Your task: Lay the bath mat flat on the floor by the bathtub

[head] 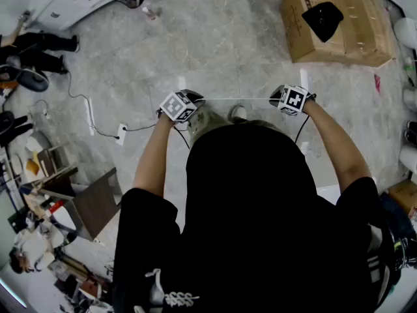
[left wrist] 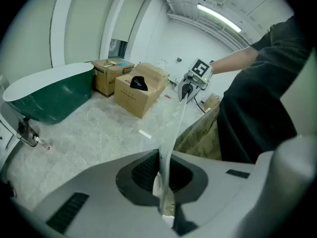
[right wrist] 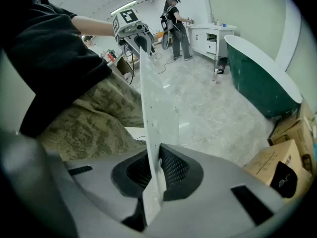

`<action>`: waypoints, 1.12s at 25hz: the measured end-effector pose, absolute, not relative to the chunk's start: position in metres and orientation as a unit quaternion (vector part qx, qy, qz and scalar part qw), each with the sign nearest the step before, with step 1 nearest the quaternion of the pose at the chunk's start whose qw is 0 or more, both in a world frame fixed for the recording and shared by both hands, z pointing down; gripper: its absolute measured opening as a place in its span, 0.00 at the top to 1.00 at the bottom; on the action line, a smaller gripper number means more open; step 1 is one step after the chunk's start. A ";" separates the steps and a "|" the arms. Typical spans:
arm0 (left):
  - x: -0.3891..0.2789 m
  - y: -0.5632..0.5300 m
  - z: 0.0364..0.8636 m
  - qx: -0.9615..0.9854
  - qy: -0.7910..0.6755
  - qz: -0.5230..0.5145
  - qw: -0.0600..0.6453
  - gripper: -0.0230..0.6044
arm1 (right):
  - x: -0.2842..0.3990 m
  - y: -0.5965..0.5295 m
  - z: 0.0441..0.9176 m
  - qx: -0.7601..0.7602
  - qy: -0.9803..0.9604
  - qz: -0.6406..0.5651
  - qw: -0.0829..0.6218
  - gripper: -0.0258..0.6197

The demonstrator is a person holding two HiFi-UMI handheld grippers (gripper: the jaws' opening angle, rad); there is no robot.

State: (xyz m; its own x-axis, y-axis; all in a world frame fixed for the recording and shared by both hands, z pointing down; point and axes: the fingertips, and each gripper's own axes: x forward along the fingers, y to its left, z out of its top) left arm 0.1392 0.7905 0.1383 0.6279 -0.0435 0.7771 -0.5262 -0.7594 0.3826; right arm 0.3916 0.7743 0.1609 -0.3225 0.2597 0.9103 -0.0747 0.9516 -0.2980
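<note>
Left tool [left wrist: 164,182], right tool [right wrist: 151,178]: mat [right wrist: 156,118] crosswise

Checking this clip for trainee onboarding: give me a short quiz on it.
1. True or false: the bath mat is already laid down flat.
2. What are the left gripper and the right gripper each shut on?
3. The outside of the bathtub is: A green, B black, C red.
Key: 1 false, it is held up between both grippers; 2 the bath mat; 3 A.

Mat [head: 234,99] spans btw L tongs [head: 187,105] & R tongs [head: 284,99], tub [left wrist: 54,95] ahead
</note>
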 end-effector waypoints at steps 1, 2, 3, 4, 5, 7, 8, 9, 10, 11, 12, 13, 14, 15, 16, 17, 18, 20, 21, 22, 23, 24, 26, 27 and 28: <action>0.140 0.788 0.138 0.850 -0.169 0.396 0.304 0.92 | 0.391 0.772 0.161 -0.059 -0.801 0.140 0.580 0.91; 0.141 0.787 0.138 0.850 -0.170 0.395 0.304 0.92 | 0.392 0.770 0.161 -0.060 -0.800 0.136 0.581 0.91; 0.142 0.785 0.138 0.850 -0.170 0.395 0.303 0.92 | 0.393 0.769 0.162 -0.061 -0.800 0.132 0.582 0.91; 0.144 0.784 0.137 0.850 -0.169 0.396 0.302 0.92 | 0.395 0.766 0.163 -0.060 -0.800 0.128 0.583 0.91; 0.146 0.784 0.137 0.850 -0.168 0.398 0.301 0.92 | 0.397 0.764 0.164 -0.057 -0.801 0.121 0.583 0.91; 0.147 0.783 0.137 0.849 -0.166 0.404 0.297 0.92 | 0.401 0.757 0.165 -0.048 -0.800 0.111 0.588 0.91; 0.146 0.782 0.136 0.848 -0.166 0.407 0.296 0.92 | 0.403 0.756 0.166 -0.047 -0.797 0.110 0.592 0.91; 0.145 0.780 0.135 0.847 -0.167 0.409 0.295 0.92 | 0.404 0.756 0.165 -0.052 -0.796 0.111 0.593 0.91; 0.143 0.779 0.135 0.846 -0.168 0.411 0.295 0.92 | 0.402 0.756 0.164 -0.059 -0.797 0.111 0.590 0.91; 0.143 0.779 0.134 0.845 -0.169 0.414 0.294 0.92 | 0.400 0.757 0.162 -0.064 -0.801 0.110 0.585 0.91; 0.143 0.779 0.133 0.844 -0.170 0.416 0.292 0.92 | 0.397 0.756 0.161 -0.065 -0.805 0.107 0.580 0.91; 0.143 0.779 0.132 0.843 -0.170 0.420 0.289 0.92 | 0.397 0.755 0.161 -0.065 -0.808 0.104 0.576 0.91; 0.143 0.777 0.130 0.843 -0.171 0.424 0.283 0.92 | 0.397 0.753 0.161 -0.063 -0.809 0.102 0.575 0.91; 0.143 0.776 0.127 0.844 -0.171 0.429 0.274 0.92 | 0.398 0.751 0.160 -0.062 -0.810 0.100 0.574 0.91; 0.143 0.774 0.125 0.844 -0.171 0.433 0.265 0.92 | 0.397 0.749 0.159 -0.060 -0.811 0.098 0.573 0.91; 0.142 0.772 0.122 0.845 -0.171 0.437 0.257 0.92 | 0.397 0.748 0.159 -0.059 -0.813 0.098 0.571 0.91; 0.142 0.770 0.120 0.845 -0.171 0.440 0.251 0.92 | 0.396 0.747 0.158 -0.060 -0.814 0.098 0.569 0.91; 0.140 0.768 0.119 0.844 -0.171 0.445 0.245 0.92 | 0.394 0.745 0.157 -0.060 -0.814 0.095 0.570 0.91; 0.138 0.766 0.120 0.843 -0.171 0.447 0.246 0.92 | 0.393 0.743 0.158 -0.060 -0.813 0.091 0.573 0.91; 0.136 0.764 0.122 0.842 -0.171 0.448 0.249 0.92 | 0.392 0.742 0.159 -0.060 -0.811 0.088 0.575 0.91; 0.134 0.762 0.125 0.840 -0.172 0.448 0.252 0.92 | 0.390 0.739 0.159 -0.062 -0.810 0.085 0.577 0.91; 0.133 0.760 0.128 0.839 -0.173 0.447 0.256 0.92 | 0.388 0.737 0.159 -0.064 -0.810 0.083 0.577 0.91; 0.132 0.755 0.136 0.837 -0.173 0.445 0.266 0.92 | 0.389 0.729 0.159 -0.062 -0.811 0.078 0.576 0.91; 0.132 0.751 0.139 0.837 -0.173 0.443 0.271 0.92 | 0.390 0.724 0.160 -0.059 -0.812 0.075 0.576 0.91; 0.131 0.747 0.141 0.838 -0.172 0.440 0.274 0.92 | 0.391 0.718 0.161 -0.055 -0.812 0.073 0.577 0.91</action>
State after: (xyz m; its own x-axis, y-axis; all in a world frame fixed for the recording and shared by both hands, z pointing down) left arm 0.1313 0.7469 0.1411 0.5539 -0.0462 0.8313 -0.5292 -0.7904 0.3086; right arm 0.3906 0.7183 0.1606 -0.3278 0.1728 0.9288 0.0042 0.9834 -0.1815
